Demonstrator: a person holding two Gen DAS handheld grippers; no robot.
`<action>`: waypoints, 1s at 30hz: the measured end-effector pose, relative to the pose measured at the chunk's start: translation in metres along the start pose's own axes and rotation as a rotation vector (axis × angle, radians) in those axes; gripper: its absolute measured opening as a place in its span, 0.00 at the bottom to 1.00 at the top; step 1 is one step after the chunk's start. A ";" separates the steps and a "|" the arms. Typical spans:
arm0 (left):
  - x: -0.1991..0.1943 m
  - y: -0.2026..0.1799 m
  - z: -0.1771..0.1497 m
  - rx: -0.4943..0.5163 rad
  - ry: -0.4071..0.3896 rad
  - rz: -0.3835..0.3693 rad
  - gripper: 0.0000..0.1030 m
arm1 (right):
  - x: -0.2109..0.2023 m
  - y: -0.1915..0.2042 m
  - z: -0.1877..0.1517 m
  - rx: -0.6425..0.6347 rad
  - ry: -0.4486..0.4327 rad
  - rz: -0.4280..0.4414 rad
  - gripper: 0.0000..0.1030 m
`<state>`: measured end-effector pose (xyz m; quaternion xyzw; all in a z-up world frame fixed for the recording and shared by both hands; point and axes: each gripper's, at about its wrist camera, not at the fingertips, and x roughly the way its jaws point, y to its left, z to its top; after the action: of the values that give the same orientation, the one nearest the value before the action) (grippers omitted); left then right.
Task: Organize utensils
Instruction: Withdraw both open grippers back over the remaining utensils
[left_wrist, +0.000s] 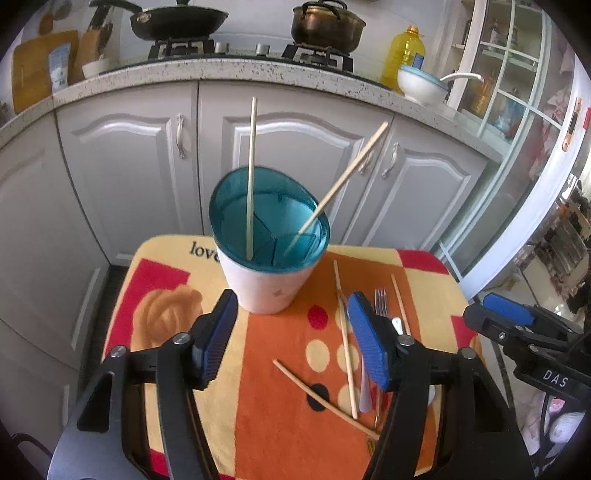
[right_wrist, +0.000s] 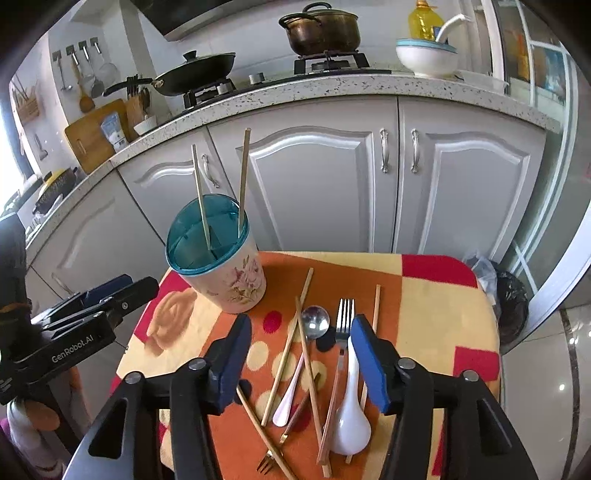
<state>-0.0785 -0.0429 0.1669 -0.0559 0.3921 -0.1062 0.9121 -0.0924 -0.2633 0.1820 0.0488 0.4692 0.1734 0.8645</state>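
On the cloth (right_wrist: 424, 306), both claws gape; two chopsticks (right_wrist: 242, 181) stand in one holder (right_wrist: 225, 273).

In the left wrist view, the left gripper's right finger (left_wrist: 369, 343) hides most of the fork (left_wrist: 380, 302) and the white spoon (left_wrist: 365, 391). In the right wrist view, a small gold fork (right_wrist: 266, 463) is cut off by the bottom edge, and the holder's (right_wrist: 218, 258) wall hides the lower ends of the 2 chopsticks (right_wrist: 201, 199) standing in it.

Bright daylight, strongest from glass door (left_wrist: 517, 92) at right in left view; blown-out window at far left edge in right view. Glare streaks on cabinets (right_wrist: 314, 177). Soft shadows on cloth (right_wrist: 436, 321). Heavy fisheye bending, black vignette corners. Focus sharp.
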 end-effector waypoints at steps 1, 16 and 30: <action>0.001 0.001 -0.003 -0.001 0.009 -0.005 0.62 | 0.001 -0.001 -0.001 0.003 0.004 0.001 0.55; 0.042 0.021 -0.049 -0.049 0.188 -0.035 0.63 | 0.041 -0.033 -0.033 0.027 0.137 0.013 0.55; 0.055 0.014 -0.056 -0.037 0.211 -0.018 0.63 | 0.056 -0.025 -0.038 0.004 0.170 0.006 0.55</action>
<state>-0.0799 -0.0432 0.0869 -0.0645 0.4874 -0.1122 0.8635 -0.0893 -0.2705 0.1106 0.0370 0.5413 0.1784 0.8208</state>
